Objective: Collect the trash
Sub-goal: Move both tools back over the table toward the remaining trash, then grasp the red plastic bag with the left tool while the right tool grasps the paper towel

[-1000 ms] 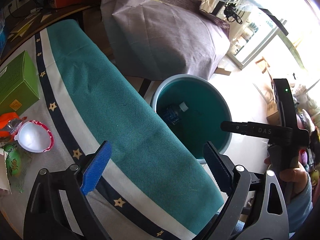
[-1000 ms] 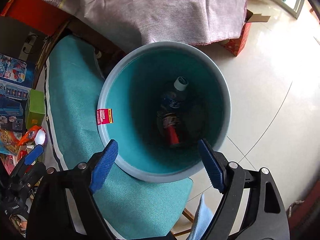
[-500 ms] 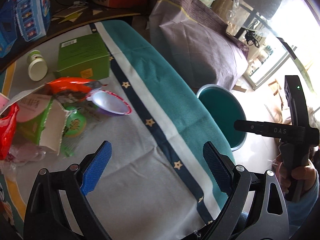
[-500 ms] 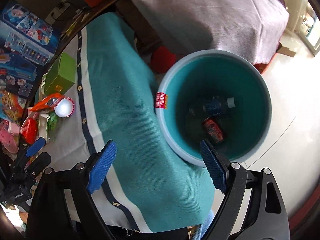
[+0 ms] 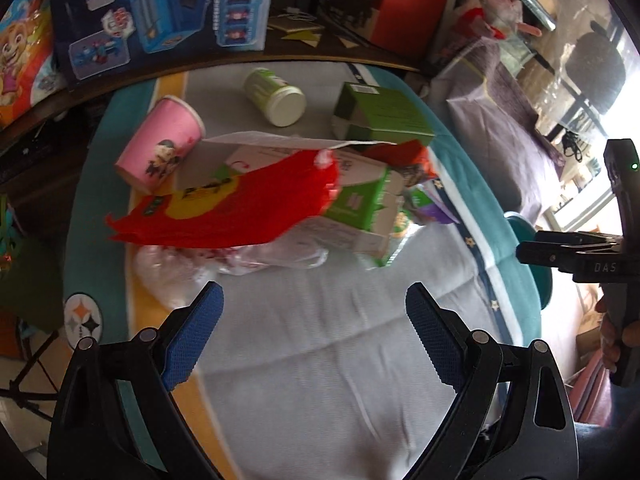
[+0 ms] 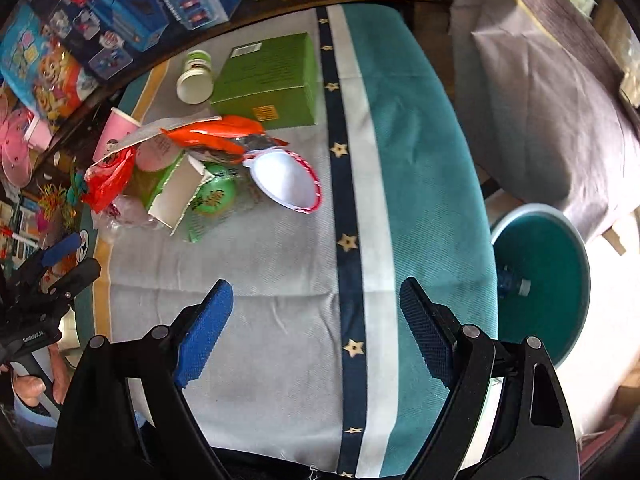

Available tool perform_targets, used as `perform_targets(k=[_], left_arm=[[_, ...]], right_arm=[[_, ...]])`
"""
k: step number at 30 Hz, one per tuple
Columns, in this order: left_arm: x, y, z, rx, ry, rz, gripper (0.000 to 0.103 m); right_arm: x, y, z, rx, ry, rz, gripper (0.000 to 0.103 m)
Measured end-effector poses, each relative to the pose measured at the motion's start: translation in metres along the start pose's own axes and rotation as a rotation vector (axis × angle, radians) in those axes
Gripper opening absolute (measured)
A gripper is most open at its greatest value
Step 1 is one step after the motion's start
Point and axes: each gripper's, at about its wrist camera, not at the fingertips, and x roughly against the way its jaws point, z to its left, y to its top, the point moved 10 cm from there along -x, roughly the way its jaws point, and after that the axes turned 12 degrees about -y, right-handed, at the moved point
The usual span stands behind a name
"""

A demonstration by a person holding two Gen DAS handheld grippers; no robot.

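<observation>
A heap of trash lies on the clothed table (image 6: pixel 280 280): a red plastic bag (image 5: pixel 240 204), a pink paper cup (image 5: pixel 160 148), a torn green-and-white carton (image 5: pixel 360 208), a clear plastic bag (image 5: pixel 224 264), a green box (image 6: pixel 272 80), a white-lidded jar (image 6: pixel 196 80), an orange wrapper (image 6: pixel 216 136), a white bowl-shaped lid (image 6: pixel 288 184) and a green ball (image 6: pixel 216 196). My left gripper (image 5: pixel 314 308) hangs open just short of the clear bag. My right gripper (image 6: pixel 316 300) is open and empty over bare cloth. The teal bin (image 6: pixel 544 280) on the floor holds a blue bottle (image 6: pixel 512 280).
Toy boxes (image 5: pixel 160 4) stand along the far table edge. A grey-covered block (image 6: pixel 552 112) sits beyond the bin. The right gripper (image 5: pixel 524 250) shows at the right of the left wrist view. The left gripper (image 6: pixel 74 258) and a hand (image 6: pixel 36 384) show at the right wrist view's left edge.
Both grippers swung from over the bin across the teal cloth edge to the table. The trash heap came into full view and the bin slid off to the right. Both stayed open.
</observation>
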Motion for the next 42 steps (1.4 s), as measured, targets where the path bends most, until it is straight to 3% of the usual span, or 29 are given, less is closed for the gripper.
perform_targets(k=[6,15,17,19,20,21,26,34,36,38,40,41,42], left_arm=[[0.003,0.009,0.043,-0.069,0.09,0.01,0.093],[-0.029,0.032,0.037,-0.303,0.154,0.064,0.093],[-0.037,0.036,0.036,-0.322,0.135,0.058,0.093],[-0.042,0.04,0.037,-0.299,0.086,0.046,0.079],[-0.045,0.039,0.037,-0.271,0.048,0.06,0.05],[-0.048,0.038,0.038,-0.229,0.004,0.08,0.032],[-0.039,0.037,0.036,-0.152,-0.095,0.06,0.017],[-0.021,0.029,0.042,-0.053,-0.188,0.035,0.017],[-0.019,0.025,0.046,-0.035,-0.19,0.034,0.017],[-0.018,0.022,0.049,-0.023,-0.195,0.036,0.017],[-0.018,0.02,0.051,-0.017,-0.194,0.038,0.018],[-0.019,0.019,0.051,-0.016,-0.189,0.038,0.018],[-0.019,0.019,0.052,-0.017,-0.186,0.039,0.021]], right_arm=[[0.006,0.024,0.043,0.102,-0.02,-0.029,0.082],[0.003,0.038,0.064,0.148,-0.051,-0.026,0.082],[0.003,0.044,0.068,0.165,-0.064,-0.034,0.082],[0.004,0.05,0.072,0.187,-0.079,-0.044,0.082],[0.004,0.052,0.075,0.201,-0.089,-0.05,0.082],[0.004,0.055,0.077,0.217,-0.101,-0.055,0.082],[0.006,0.076,0.099,0.325,-0.132,-0.118,0.082],[-0.008,0.107,0.159,0.507,-0.095,-0.189,0.081],[-0.016,0.11,0.17,0.534,-0.083,-0.187,0.073],[-0.027,0.112,0.179,0.544,-0.065,-0.163,0.055],[-0.037,0.114,0.183,0.537,-0.045,-0.142,0.044],[-0.041,0.114,0.185,0.532,-0.036,-0.134,0.031],[-0.045,0.113,0.185,0.526,-0.031,-0.124,0.024]])
